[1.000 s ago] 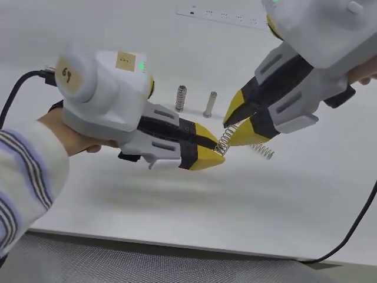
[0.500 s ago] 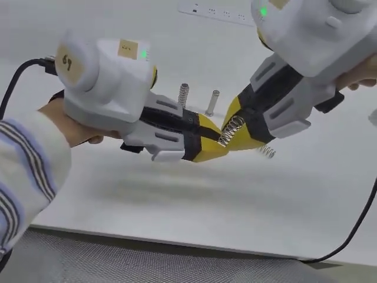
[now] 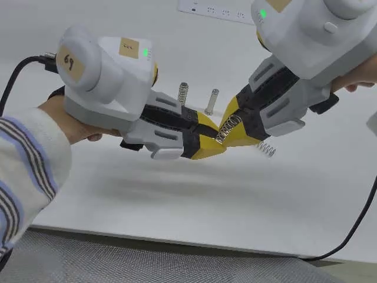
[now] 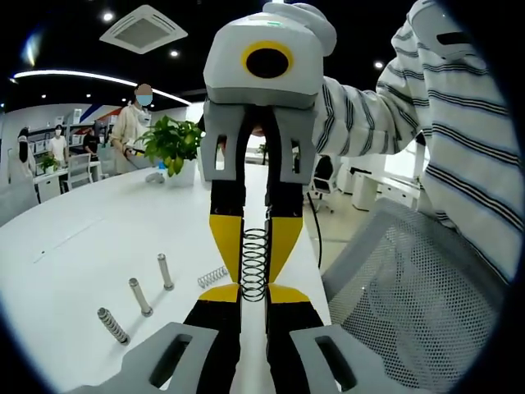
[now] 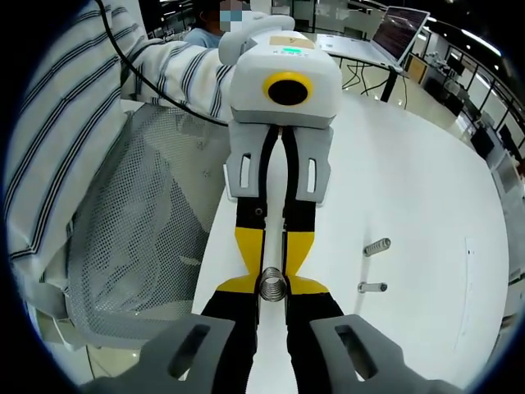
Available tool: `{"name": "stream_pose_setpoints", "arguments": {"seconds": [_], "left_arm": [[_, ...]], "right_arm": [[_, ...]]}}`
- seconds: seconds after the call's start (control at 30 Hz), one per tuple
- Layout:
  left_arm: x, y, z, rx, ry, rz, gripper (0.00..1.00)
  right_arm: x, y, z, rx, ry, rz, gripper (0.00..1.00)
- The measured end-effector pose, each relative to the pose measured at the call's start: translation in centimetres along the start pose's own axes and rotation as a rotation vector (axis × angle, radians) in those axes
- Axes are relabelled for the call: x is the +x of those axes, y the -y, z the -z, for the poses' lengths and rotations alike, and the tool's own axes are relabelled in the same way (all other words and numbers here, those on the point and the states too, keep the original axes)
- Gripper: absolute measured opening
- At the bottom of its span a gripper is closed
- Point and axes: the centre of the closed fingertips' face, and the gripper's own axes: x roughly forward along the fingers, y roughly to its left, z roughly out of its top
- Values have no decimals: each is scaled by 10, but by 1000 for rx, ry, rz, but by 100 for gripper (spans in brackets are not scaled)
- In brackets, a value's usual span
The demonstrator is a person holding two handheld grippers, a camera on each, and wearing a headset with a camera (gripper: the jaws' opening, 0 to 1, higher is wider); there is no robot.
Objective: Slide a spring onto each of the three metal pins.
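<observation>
Across the white table, everything takes its place from the pin with a spring on it, which stands upright toward the far side. My left gripper reaches in from the left of that pin and my right gripper from its right. Their yellow tips meet nose to nose in front of it, nearer to me and raised off the table top.

Beyond that pin, at the table's far edge, lies a white power strip. Just beside the pin, to its right, a bare pin stands upright. In the left gripper view a second bare pin carries the row on, all three apart from each other.

Between my tips runs the held spring, in front of that pin. My right jaws are clenched along its length and my left jaws nip its lower end. A loose spring lies flat on the table, right of the pin and nearer to me, past my right jaws.
</observation>
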Motion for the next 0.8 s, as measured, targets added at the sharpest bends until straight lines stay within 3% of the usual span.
{"name": "stream_pose_setpoints", "arguments": {"seconds": [0.6,0.8], "left_arm": [[-1,-1,5,31,-25,-7,3],[-4,2,6,16,-26,2,4]], "right_arm": [[3,1,0,-1,-16,4,8],[6,-2,-1,-8,-22,-9,8]]}}
